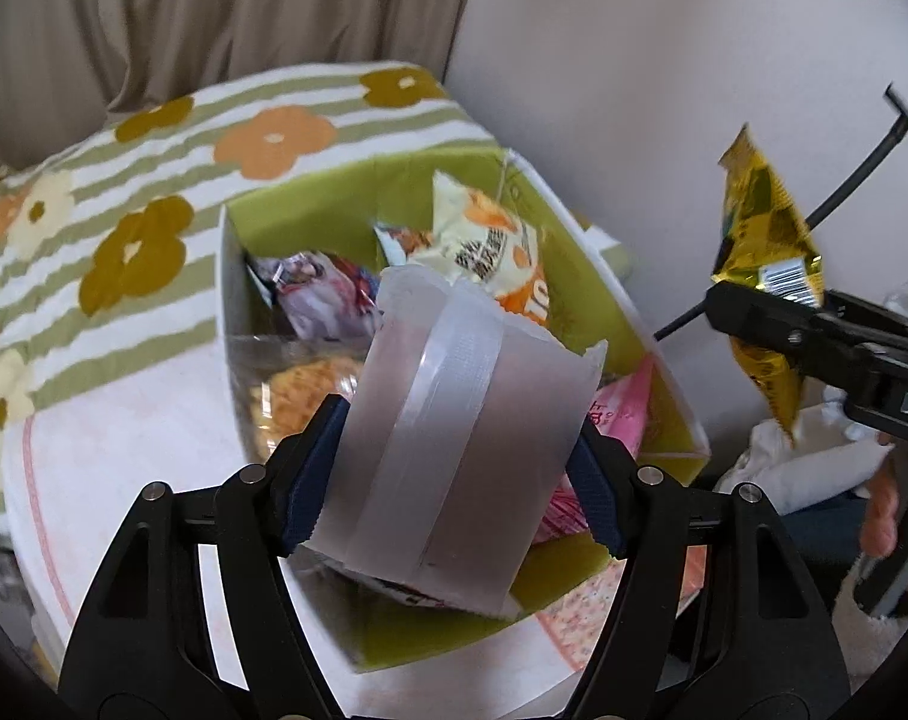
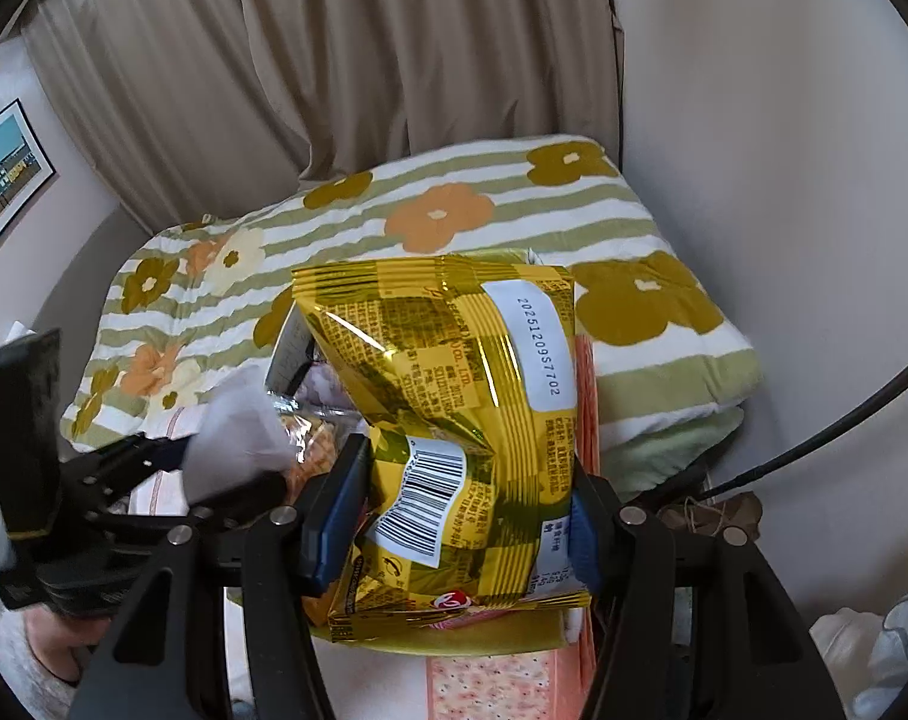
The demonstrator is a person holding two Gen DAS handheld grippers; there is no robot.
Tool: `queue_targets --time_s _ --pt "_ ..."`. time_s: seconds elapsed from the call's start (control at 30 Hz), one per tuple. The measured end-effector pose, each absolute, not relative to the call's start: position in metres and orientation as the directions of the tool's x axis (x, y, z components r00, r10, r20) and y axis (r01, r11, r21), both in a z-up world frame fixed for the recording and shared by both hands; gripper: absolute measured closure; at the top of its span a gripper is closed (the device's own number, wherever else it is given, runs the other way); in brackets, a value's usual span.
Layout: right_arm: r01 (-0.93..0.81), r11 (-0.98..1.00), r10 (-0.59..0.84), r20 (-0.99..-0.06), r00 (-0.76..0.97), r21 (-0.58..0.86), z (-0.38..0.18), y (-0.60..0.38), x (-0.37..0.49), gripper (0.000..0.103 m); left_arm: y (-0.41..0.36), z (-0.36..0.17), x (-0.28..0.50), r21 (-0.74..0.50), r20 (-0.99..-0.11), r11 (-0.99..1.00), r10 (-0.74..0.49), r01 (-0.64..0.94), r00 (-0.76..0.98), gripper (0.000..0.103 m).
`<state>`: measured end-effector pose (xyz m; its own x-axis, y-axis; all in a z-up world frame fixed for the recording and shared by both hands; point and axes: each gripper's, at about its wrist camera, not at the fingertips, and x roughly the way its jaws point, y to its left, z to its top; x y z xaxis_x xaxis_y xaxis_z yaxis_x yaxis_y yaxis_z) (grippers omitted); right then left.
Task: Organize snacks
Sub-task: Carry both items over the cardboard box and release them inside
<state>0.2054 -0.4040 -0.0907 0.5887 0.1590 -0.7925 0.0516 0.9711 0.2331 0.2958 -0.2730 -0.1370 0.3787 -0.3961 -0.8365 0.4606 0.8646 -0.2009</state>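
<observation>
Green box (image 1: pixel 580 252) on the floral quilt (image 1: pixel 154 192), part-filled w/ snack packs. Left gripper (image 1: pixel 454 480) clamps a frosted white pouch (image 1: pixel 454 420) above it; right gripper (image 2: pixel 454 516) pinches a gold foil bag (image 2: pixel 454 396) nearby. Step: loading. Next, prob.: lower each into a free gap, then release.

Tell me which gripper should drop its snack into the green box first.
Left, probably. The left gripper holds its silver packet right over the green box, while the right gripper holds the gold bag off to the side.
</observation>
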Motion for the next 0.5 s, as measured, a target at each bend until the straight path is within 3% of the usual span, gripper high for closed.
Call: queue_targets --time_s 0.03,0.1,0.13,0.33,0.5 --pt "0.047 0.969 0.170 -0.792 0.586 0.243 -0.093 -0.408 0.205 0.049 -0.278 -0.139 0.294 -0.185 -0.838 0.869 -0.384 0.460 0.388 0.033" --pt "0.046 0.965 0.183 -0.793 0.582 0.256 -0.098 -0.410 0.204 0.049 -0.280 -0.140 0.292 -0.169 -0.840 0.873 -0.371 0.457 0.397 0.015" --pt "0.047 0.963 0.189 -0.793 0.579 0.264 -0.100 -0.414 0.203 0.049 -0.278 -0.140 0.291 -0.156 -0.840 0.879 -0.358 0.451 0.408 0.012" --pt "0.045 0.954 0.219 -0.793 0.569 0.296 -0.107 -0.416 0.201 0.049 -0.247 -0.137 0.276 -0.032 -0.843 0.923 -0.231 0.384 0.485 0.012" --pt "0.024 0.966 0.198 -0.796 0.572 0.257 -0.106 -0.410 0.204 0.049 -0.218 -0.126 0.268 0.004 -0.825 0.943 -0.185 0.333 0.534 0.012"
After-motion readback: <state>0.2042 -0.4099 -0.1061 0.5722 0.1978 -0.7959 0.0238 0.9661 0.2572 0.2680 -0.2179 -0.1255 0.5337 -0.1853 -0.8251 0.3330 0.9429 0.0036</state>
